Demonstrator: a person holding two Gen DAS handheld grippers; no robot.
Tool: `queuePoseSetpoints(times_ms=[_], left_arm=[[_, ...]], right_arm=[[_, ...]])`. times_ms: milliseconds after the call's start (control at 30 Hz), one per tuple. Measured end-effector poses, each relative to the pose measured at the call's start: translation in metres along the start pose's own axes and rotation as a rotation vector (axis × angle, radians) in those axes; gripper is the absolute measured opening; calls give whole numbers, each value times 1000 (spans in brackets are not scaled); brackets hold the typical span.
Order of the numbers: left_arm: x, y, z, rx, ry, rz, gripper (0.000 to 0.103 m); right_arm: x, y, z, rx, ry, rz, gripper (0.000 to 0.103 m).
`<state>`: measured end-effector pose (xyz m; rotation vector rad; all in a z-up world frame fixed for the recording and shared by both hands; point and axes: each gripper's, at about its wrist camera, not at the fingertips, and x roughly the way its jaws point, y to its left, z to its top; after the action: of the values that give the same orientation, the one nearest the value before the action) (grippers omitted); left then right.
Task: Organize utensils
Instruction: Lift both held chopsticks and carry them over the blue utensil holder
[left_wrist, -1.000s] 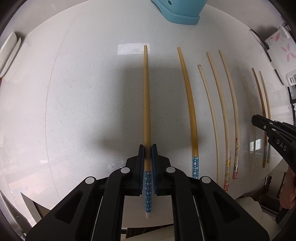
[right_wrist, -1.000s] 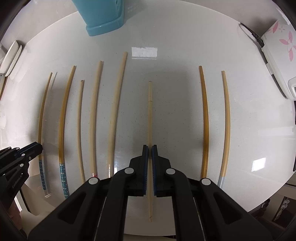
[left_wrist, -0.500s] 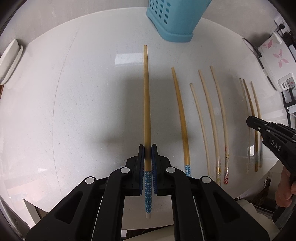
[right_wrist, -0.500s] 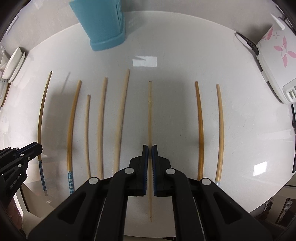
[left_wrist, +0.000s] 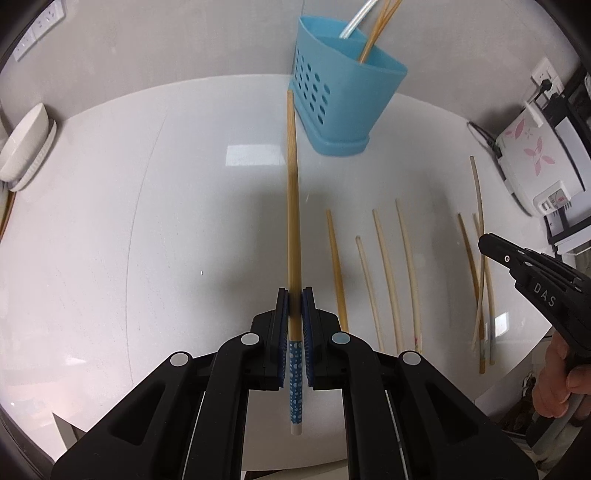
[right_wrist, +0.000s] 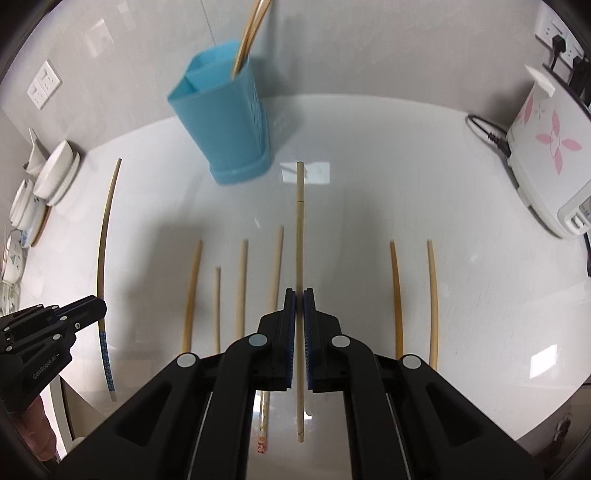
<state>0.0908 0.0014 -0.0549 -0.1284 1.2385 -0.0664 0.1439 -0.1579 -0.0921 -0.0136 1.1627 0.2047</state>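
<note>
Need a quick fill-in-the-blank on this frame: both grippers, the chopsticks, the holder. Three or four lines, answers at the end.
1. The left gripper is shut on a chopstick whose handle end is patterned in ____ with white dots.
2. The right gripper is shut on a plain ____.
3. The holder at the back of the table is coloured ____.
4. The holder already has ____ standing in it.

Answers: blue; chopstick; blue; chopsticks
</note>
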Motion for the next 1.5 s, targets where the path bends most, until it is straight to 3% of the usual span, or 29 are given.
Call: queuePoseSetpoints(times_ms=[567,1200,1500], left_arm=[[-37,-13,57,-1,-163,-28,7],[-80,-27,142,13,-416,-79,7],[-82,-25,176,7,-509,-144,7]], right_arm=[[-19,-10,57,-5,-148,28,3],[-32,4,127,-48,-282,65,3],[-30,6,153,-41,-324,93,3]])
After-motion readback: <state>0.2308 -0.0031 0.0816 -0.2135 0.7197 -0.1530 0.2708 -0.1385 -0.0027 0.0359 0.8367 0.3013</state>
